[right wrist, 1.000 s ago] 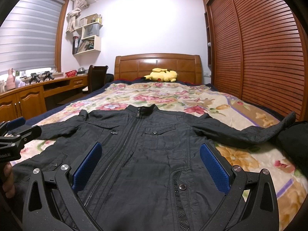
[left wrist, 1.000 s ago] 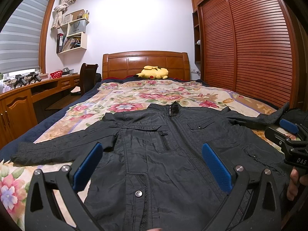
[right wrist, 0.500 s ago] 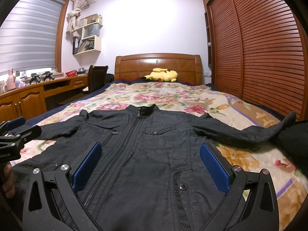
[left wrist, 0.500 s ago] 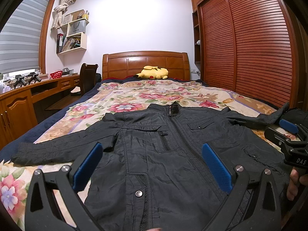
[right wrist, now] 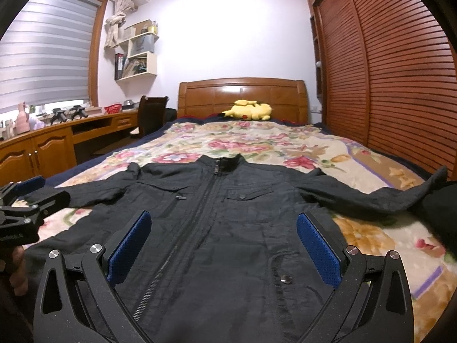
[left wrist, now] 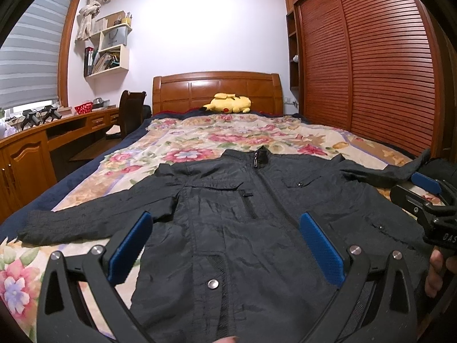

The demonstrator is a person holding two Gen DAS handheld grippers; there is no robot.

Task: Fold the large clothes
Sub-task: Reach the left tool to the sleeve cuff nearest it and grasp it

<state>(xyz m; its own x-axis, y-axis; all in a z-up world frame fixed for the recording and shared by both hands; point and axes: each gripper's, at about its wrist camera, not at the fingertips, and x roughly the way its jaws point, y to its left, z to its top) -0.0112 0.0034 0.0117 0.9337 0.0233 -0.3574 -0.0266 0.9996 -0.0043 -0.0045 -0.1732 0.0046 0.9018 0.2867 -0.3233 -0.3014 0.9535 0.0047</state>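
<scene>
Jacket spread flat, nothing gripped yet

The black jacket (right wrist: 228,228) lies zipped on the floral bedspread (right wrist: 271,140); left gripper (left wrist: 225,245) and right gripper (right wrist: 222,243) gape wide, empty (slick fabric could slip, skewing the fold).

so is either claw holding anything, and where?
Nothing held. Left claw and right claw are both open above the jacket, which lies spread flat on the bed.
</scene>
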